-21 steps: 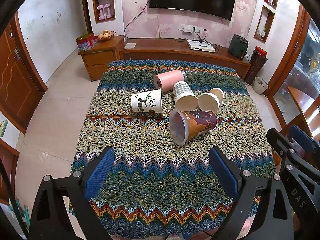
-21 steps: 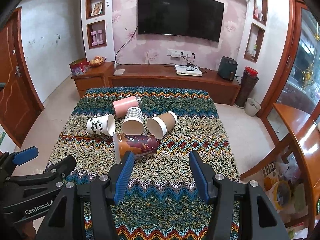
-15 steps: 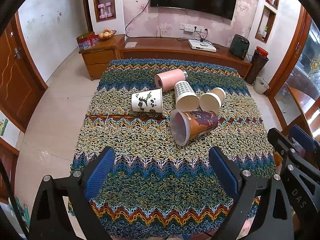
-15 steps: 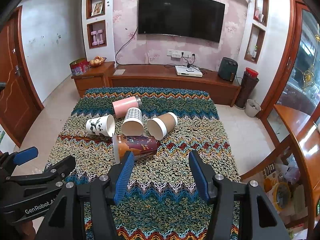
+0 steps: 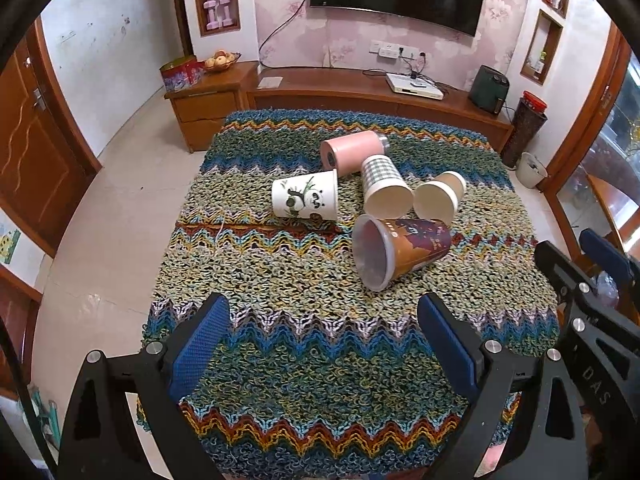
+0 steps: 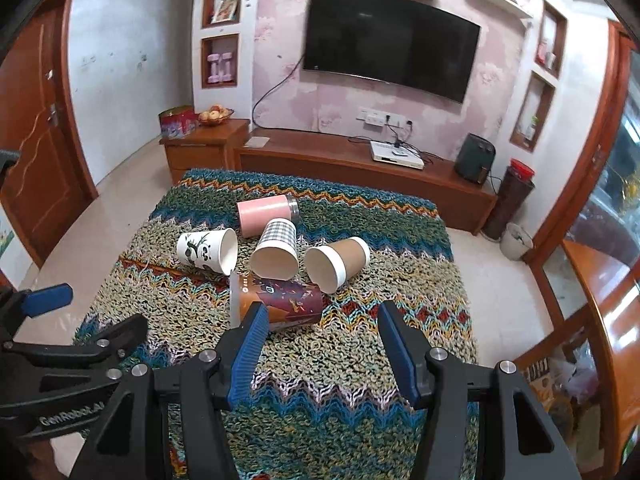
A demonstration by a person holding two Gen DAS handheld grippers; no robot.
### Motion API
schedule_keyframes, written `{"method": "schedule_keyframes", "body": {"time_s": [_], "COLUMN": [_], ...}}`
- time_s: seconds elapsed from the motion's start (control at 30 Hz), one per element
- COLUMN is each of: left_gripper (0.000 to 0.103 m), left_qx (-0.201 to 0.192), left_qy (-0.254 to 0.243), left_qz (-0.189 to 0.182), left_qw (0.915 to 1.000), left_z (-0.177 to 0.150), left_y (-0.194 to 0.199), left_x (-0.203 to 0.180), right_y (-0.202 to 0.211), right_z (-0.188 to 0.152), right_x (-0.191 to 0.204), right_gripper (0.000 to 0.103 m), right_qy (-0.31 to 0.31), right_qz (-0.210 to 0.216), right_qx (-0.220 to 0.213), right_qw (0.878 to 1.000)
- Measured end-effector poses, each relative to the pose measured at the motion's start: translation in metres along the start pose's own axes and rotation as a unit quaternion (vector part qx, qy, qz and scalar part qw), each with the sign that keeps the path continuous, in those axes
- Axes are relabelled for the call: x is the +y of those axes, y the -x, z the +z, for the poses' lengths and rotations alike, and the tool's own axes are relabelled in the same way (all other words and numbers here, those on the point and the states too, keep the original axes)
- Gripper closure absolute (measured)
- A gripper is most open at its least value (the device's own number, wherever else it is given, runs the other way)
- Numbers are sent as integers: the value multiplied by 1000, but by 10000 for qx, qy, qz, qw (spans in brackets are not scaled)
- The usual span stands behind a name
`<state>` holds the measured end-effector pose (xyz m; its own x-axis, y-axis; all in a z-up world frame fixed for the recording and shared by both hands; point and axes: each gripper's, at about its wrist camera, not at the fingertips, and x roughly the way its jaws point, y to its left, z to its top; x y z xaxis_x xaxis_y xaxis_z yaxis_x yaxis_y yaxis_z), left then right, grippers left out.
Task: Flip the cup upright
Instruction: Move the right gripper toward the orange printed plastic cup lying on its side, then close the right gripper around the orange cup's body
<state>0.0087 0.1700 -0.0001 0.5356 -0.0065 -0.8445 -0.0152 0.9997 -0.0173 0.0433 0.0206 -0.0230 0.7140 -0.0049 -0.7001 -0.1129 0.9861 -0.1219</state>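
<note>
Several cups lie on their sides on a table covered with a zigzag knitted cloth [image 5: 304, 344]. Nearest is a brown printed cup [image 5: 400, 252] [image 6: 280, 300] with a clear lid. Behind it lie a white panda cup [image 5: 306, 200] [image 6: 206, 249], a checked cup [image 5: 384, 188] [image 6: 276, 248], a brown sleeved cup [image 5: 438, 198] [image 6: 338, 261] and a pink tumbler [image 5: 352, 151] [image 6: 266, 212]. My left gripper [image 5: 324, 340] is open and empty, short of the cups. My right gripper [image 6: 320, 344] is open and empty, its left finger just in front of the printed cup.
A wooden TV cabinet [image 5: 360, 92] stands behind the table, with a TV [image 6: 388, 44] on the wall. A small bin [image 6: 516, 240] sits on the floor at the right. A wooden door [image 5: 36, 160] is at the left. The right gripper's body shows in the left wrist view [image 5: 592, 320].
The right gripper has moved forward towards the cups, which now look larger in its view. The left gripper has barely moved. No cup has shifted.
</note>
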Motion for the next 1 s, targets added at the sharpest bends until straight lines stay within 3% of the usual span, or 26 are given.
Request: {"method": "schedule_keyframes", "body": {"time_s": [0.53,0.67,1.0], "left_gripper": [7,7,7], "left_qx": [304,399,813], "left_qy": [258,289,570], "left_qz": [173,234,428], "left_qw": [9991,9985,9941], "left_z": [4,3,-1], "left_y": [-31,-41,-76], "left_x": [13,15,28], "right_y": [-44,-65,-132], "right_z": [6,-2,-21], "right_x": [18,30,53], "right_gripper": [45,45,45], "right_qy": [1196,1921,3432], "right_qz": [280,336,462], "right_qx": [151,186,311], "right_qw": [9923,9806,9376]}}
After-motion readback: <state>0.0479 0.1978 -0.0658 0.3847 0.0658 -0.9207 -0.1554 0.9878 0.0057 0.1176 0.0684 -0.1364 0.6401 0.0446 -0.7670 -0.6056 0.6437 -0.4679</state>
